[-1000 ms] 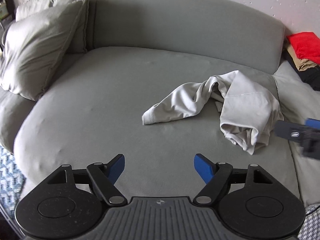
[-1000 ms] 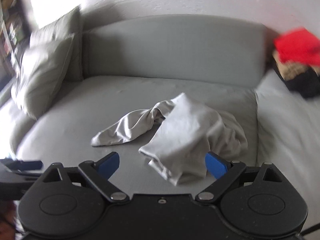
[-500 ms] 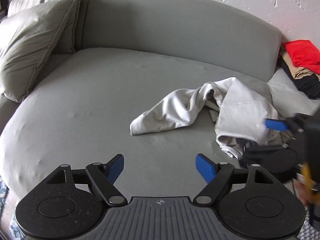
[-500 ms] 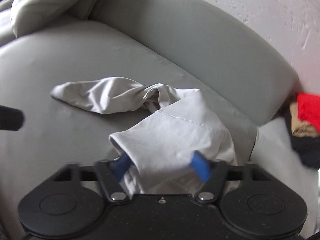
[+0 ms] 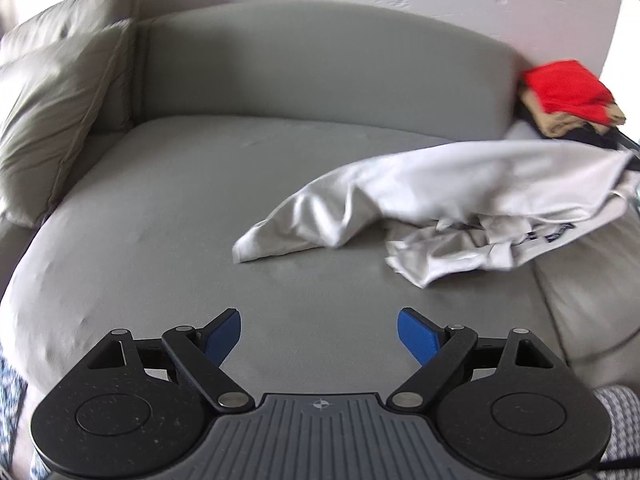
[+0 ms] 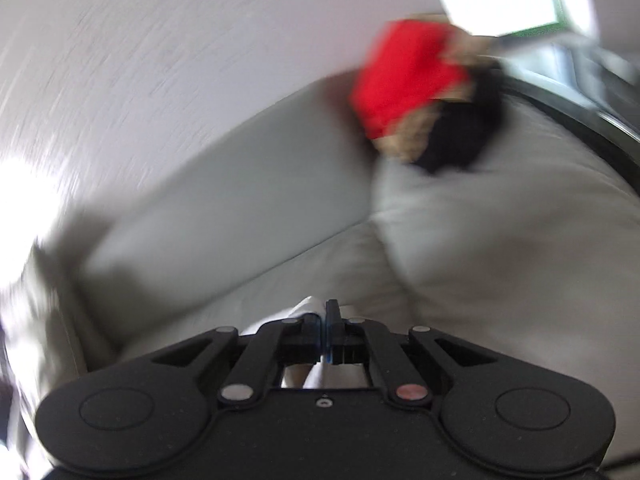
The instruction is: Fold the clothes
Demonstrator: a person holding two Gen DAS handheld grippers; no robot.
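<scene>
A pale grey garment [image 5: 460,204] lies crumpled on the grey sofa seat [image 5: 180,208], its right part lifted and stretched toward the right edge of the left wrist view. My left gripper [image 5: 319,334] hovers over the seat in front of it, jaws still opening and nothing between the blue pads. In the blurred right wrist view my right gripper [image 6: 325,322] is shut on a fold of the pale garment [image 6: 306,308], which shows beside and under the jaws. The rest of the cloth is hidden below that gripper.
A stack of folded clothes, red on top [image 5: 566,90], sits at the sofa's right end, also blurred as the red stack [image 6: 408,80]. Two grey cushions [image 5: 52,120] lean at the left. The sofa backrest [image 5: 320,60] and a white wall stand behind.
My right gripper came down over the garment's near edge, closed on it, and pulled it up and to the right. The garment is now stretched rightward. My left gripper's view shifted slightly.
</scene>
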